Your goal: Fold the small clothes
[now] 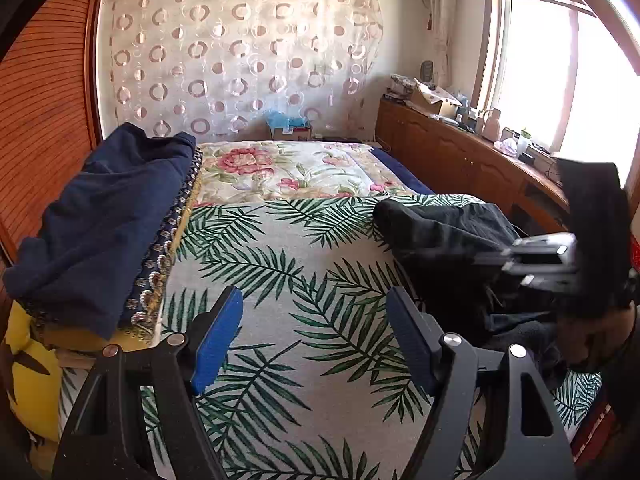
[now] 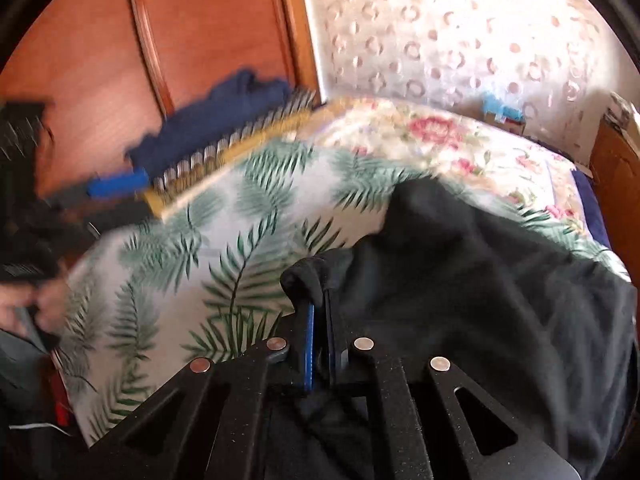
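The right gripper (image 2: 316, 320) is clamped on a near edge of the black garment (image 2: 480, 280), which lies right on the leaf-print bedspread (image 1: 280, 248). Soft, light fabric; grip edges. The left gripper (image 1: 316, 316) hangs wide, empty.

Black garment (image 2: 480, 280): soft matt cloth, knit-like, no sheen, bunched in folds. Navy garment (image 1: 100, 220): same sort of matt cloth, slightly fuzzy. Bed cover (image 1: 300, 280) w/ palm-leaf print: woven cloth, flat, matt, a bit coarse. Floral quilt (image 1: 280, 168) behind it: smoother cloth, faint sheen. Left claw (image 1: 316, 340): black matt plastic w/ grainy finish, shiny metal rivets, blue pads (image 1: 218, 340) rubbery & ribbed. Right claw (image 2: 318, 320): same black grainy plastic, metal rivets, thin blue pads. Wardrobe (image 1: 44, 120): reddish wood, ribbed slats, semi-gloss varnish. Curtain (image 1: 240, 52): sheer cloth, ring pattern. Cabinet (image 1: 440, 148) by the window: varnished wood.
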Demonstrator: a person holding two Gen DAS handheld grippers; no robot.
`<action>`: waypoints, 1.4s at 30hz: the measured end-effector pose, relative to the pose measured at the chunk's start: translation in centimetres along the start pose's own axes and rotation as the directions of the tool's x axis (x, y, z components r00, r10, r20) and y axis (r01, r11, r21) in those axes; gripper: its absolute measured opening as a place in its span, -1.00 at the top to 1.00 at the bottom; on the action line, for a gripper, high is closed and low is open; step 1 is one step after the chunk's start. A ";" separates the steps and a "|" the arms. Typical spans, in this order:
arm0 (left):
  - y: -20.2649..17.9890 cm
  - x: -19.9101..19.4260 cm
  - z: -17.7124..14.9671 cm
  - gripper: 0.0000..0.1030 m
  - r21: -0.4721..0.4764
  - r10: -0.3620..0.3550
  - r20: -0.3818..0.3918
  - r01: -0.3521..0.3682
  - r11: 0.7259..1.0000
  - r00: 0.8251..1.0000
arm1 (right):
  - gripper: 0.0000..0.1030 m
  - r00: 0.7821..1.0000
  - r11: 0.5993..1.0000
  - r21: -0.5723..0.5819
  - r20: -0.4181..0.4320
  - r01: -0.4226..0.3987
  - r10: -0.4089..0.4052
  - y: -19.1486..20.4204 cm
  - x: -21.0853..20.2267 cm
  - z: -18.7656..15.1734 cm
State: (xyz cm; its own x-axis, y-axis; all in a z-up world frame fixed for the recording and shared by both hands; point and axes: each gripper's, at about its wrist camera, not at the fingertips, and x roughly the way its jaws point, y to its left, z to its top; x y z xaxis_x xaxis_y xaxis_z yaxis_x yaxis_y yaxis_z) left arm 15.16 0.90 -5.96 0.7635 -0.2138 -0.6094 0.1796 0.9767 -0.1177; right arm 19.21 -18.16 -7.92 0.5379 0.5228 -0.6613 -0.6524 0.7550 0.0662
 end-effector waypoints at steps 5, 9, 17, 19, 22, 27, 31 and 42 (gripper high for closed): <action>-1.2 1.4 0.4 -0.46 0.014 -0.028 -0.026 0.028 1.000 0.999 | 0.92 0.992 0.998 0.051 0.113 0.046 -0.052 -3.6 -4.8 1.1; -2.7 2.7 0.6 -0.46 0.037 -0.051 -0.049 0.053 0.998 0.998 | 0.93 0.977 0.987 0.067 0.151 0.143 -0.152 -7.0 -7.7 1.4; -4.8 4.4 0.1 -0.46 0.057 -0.076 -0.094 0.082 0.995 0.993 | 0.94 0.938 0.940 0.128 0.102 0.318 -0.331 -14.3 -8.5 1.1; -5.0 4.6 0.0 -0.46 0.057 -0.079 -0.103 0.085 0.995 0.992 | 0.94 0.927 0.924 0.136 0.066 0.358 -0.369 -15.5 -7.4 1.0; -5.3 4.6 -0.2 -0.45 0.053 -0.083 -0.111 0.089 0.995 0.990 | 0.94 0.921 0.909 0.171 0.022 0.379 -0.388 -16.6 -6.0 0.7; -6.0 4.4 -0.6 -0.46 0.065 -0.094 -0.116 0.102 0.993 0.989 | 0.60 0.912 0.890 0.208 -0.029 0.405 -0.409 -16.1 -5.0 0.8; -6.5 4.1 -1.0 -0.46 0.063 -0.104 -0.118 0.112 0.992 0.988 | 0.23 0.903 0.883 0.198 -0.030 0.426 -0.429 -15.6 -7.3 1.6; -8.5 1.2 -2.2 -0.46 0.078 -0.136 -0.083 0.143 0.987 0.987 | 0.23 0.931 0.912 0.192 -0.026 0.363 -0.365 -10.0 -12.5 -3.8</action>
State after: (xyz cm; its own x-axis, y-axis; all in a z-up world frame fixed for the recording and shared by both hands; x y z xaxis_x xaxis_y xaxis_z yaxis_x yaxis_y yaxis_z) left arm 13.16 -7.57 -7.43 0.6779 -0.3428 -0.6503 0.3349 0.9315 -0.1419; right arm 17.03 -33.77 -3.20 0.7245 0.2009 -0.6593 -0.2977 0.9540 -0.0363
